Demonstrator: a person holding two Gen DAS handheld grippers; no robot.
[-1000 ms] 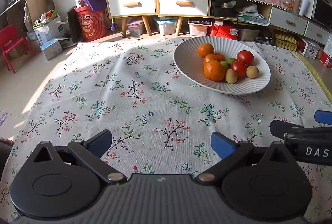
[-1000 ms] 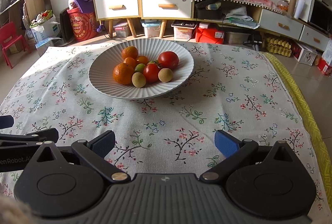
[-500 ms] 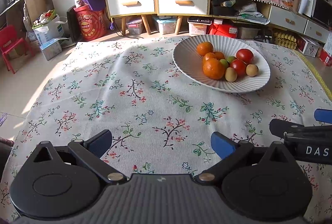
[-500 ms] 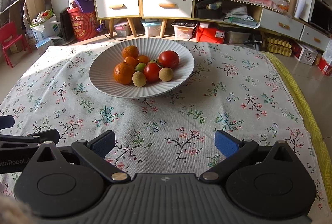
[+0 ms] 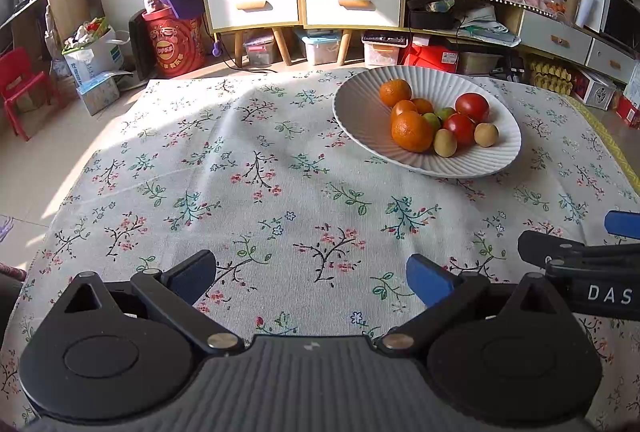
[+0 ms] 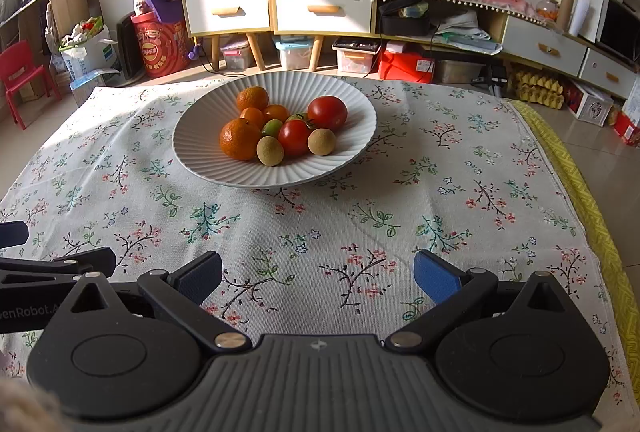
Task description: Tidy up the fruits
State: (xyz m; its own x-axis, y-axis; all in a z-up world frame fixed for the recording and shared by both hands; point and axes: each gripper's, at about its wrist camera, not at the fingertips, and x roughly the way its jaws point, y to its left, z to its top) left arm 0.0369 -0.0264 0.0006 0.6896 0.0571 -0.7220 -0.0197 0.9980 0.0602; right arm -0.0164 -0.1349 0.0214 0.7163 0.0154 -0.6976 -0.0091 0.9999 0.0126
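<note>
A white ribbed bowl (image 5: 360,116) (image 6: 200,156) stands on the floral tablecloth and holds several fruits: oranges (image 5: 412,131) (image 6: 240,139), red tomatoes (image 5: 472,107) (image 6: 327,113), small green fruits (image 6: 272,127) and tan round fruits (image 5: 445,142) (image 6: 270,151). My left gripper (image 5: 311,277) is open and empty, low over the cloth, near and left of the bowl. My right gripper (image 6: 318,277) is open and empty, in front of the bowl. Each gripper shows at the edge of the other's view.
The floral tablecloth (image 5: 256,176) (image 6: 460,168) covers the table; its yellow trim (image 6: 580,192) runs along the right edge. Behind the table are cabinets with drawers (image 6: 228,10), storage boxes, a red chair (image 5: 20,84) and clutter on the floor.
Both views have shifted very slightly; the bowl sits a touch higher in each. Both grippers stay open and empty.
</note>
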